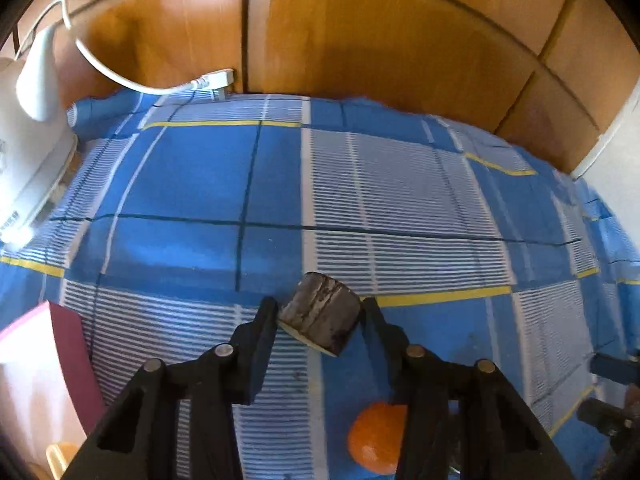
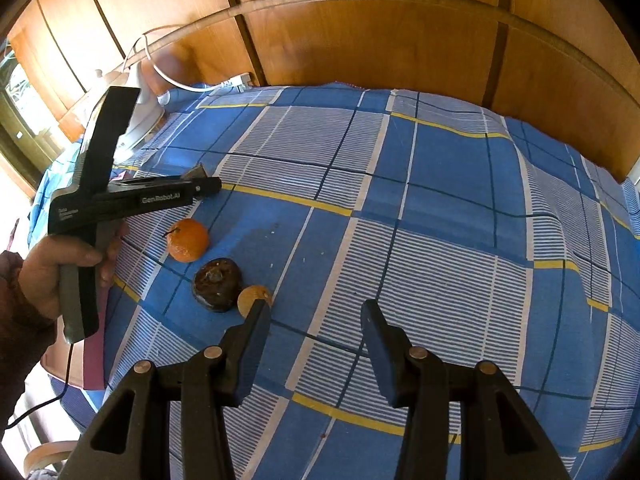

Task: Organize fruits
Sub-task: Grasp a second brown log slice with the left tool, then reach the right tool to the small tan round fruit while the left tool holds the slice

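At the far left a pink box [image 1: 36, 368] stood at the table edge on the blue checked cloth [image 1: 200, 184]. The left gripper [image 1: 320, 312] was clamped on a dark fruit piece [image 1: 318, 316], lifted clear of the cloth, so a carry seemed under way; next it likely needed a set-down spot. Below lay an orange [image 2: 188, 239], a dark round fruit [image 2: 217, 283] and a pale fruit [image 2: 253, 298] in a row. The right gripper [image 2: 316, 312] hovered with jaws apart, empty.

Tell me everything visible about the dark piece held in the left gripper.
The dark brown blocky piece has a rough, streaked top and a pale cut underside edge. It sits tilted between the fingertips of the left gripper, lifted above the blue checked cloth. What fruit it is cannot be told.
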